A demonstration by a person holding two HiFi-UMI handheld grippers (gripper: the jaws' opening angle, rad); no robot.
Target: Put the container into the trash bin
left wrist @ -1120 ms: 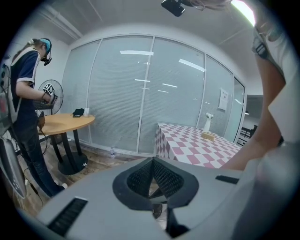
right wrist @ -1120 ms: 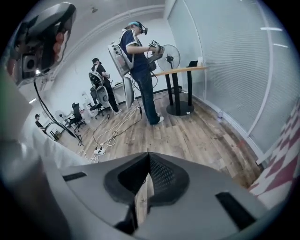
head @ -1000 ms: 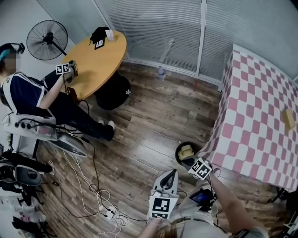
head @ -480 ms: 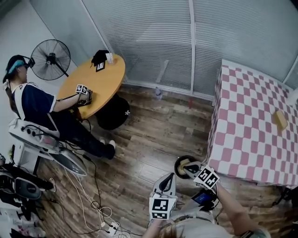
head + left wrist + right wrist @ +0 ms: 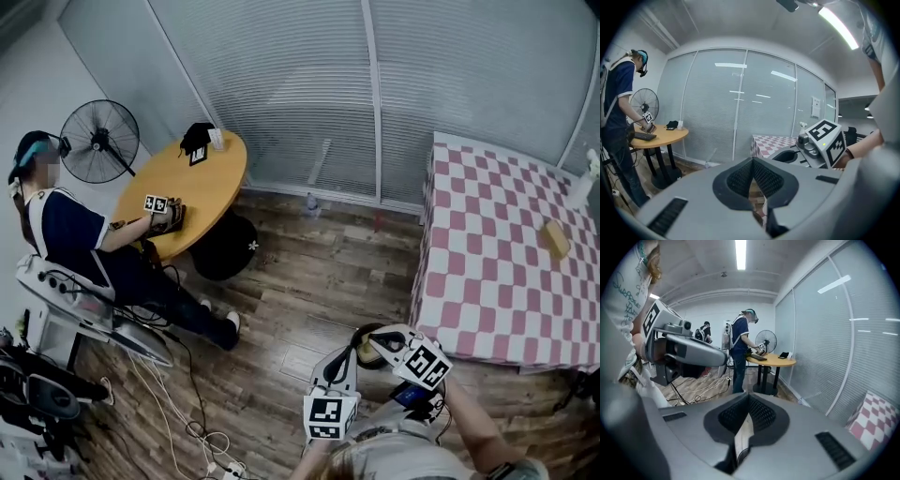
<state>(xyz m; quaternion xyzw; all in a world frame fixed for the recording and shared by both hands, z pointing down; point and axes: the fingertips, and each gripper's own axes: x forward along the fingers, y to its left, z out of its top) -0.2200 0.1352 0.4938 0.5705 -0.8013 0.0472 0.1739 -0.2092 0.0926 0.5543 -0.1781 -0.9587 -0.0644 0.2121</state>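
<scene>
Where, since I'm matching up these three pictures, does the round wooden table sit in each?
Head view: round table at upper left.
Left gripper view: round table at the left edge, mid-height.
Right gripper view: round table just above centre.
Shared landmark: the standing fan beside it, in all three.

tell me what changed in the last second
The right gripper lifted up off the trash bin toward the camera, jaws still shut and holding nothing. The left gripper barely moved and is also shut. The bin stayed put.
</scene>
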